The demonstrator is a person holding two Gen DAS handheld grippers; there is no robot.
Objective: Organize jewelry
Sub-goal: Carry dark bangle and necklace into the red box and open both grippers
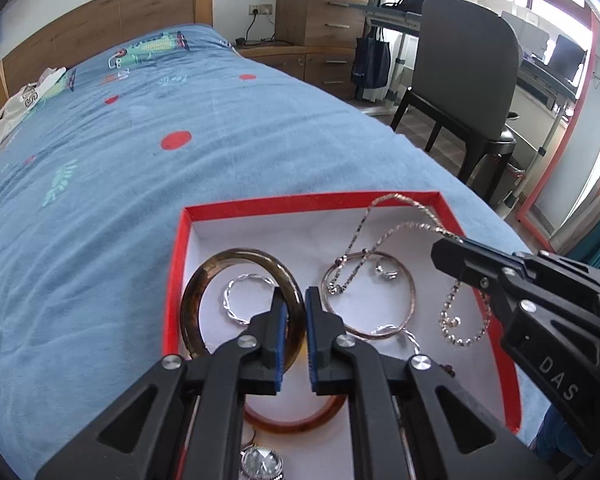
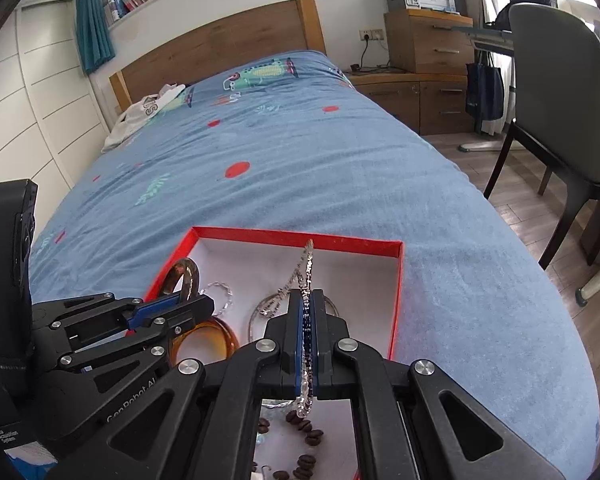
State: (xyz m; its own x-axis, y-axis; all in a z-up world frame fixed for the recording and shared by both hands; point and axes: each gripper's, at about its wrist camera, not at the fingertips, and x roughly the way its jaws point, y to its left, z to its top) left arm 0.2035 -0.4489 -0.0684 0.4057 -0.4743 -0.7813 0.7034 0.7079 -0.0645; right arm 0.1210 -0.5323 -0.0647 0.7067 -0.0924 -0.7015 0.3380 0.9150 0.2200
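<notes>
A red box point(image 1: 300, 202) point(image 2: 300, 236) with a white inside lies on the blue bedspread and holds the jewelry. My left gripper point(image 1: 296, 294) point(image 2: 204, 304) is shut on a dark tortoiseshell bangle point(image 1: 240, 252) point(image 2: 186, 270), which stands tilted up over the box's left side. My right gripper point(image 2: 308, 294) point(image 1: 444, 248) is shut on a silver chain necklace point(image 2: 309, 260) point(image 1: 404, 197); the chain loops above the jaws and hangs into the box's right half. Below lie an amber bangle point(image 1: 296, 420), a twisted silver bracelet point(image 1: 240, 300) and a thin rose-gold bangle point(image 1: 368, 296).
A watch point(image 1: 260, 464) and a dark bead bracelet point(image 2: 300, 432) lie at the box's near end. The blue bed point(image 1: 180, 160) stretches away to a wooden headboard, with pale clothing point(image 2: 148, 116) near the pillow end. A grey chair point(image 1: 468, 80) stands to the right of the bed.
</notes>
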